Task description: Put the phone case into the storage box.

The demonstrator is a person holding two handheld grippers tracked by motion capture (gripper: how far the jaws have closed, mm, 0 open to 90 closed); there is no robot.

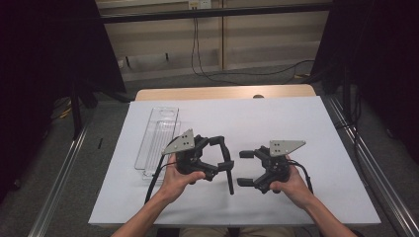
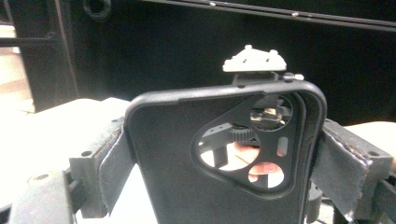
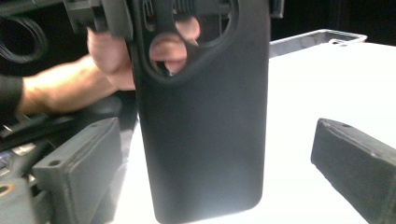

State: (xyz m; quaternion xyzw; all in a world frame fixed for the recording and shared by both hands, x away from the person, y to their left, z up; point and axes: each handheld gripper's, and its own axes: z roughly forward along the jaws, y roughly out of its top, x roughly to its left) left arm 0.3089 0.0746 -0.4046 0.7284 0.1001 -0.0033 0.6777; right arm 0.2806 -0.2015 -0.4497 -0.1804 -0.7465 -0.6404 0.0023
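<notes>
- Here, at the lower centre of the high view, a person is holding two grippers face to face over a white table [image 1: 276,123], a black phone case [image 1: 229,165] standing on edge between them.
- The left gripper [image 1: 221,154] is clamping the case by its long edges near the camera cutout; in the left gripper view the case [image 2: 187,163] is filling the middle of the frame, both padded jaws pressing its sides.
- The right gripper [image 1: 247,168] is standing wide, its jaws spread and touching nothing; in the right gripper view the case [image 3: 205,121] is hanging down the centre of the frame, between the two open jaws but clear of both.
- A clear plastic tray [image 1: 157,140] is lying at the left of the table, well apart from the case.
- By the look of it, the step in hand is a hand-over or a two-handed hold of the case, with the right gripper lining up on its free lower end.
- The next move is likely calling for the right gripper to advance until its pads flank the case's edges, then close squarely, while the left keeps a firm grip so the thin shell is not twisting or slipping.
</notes>
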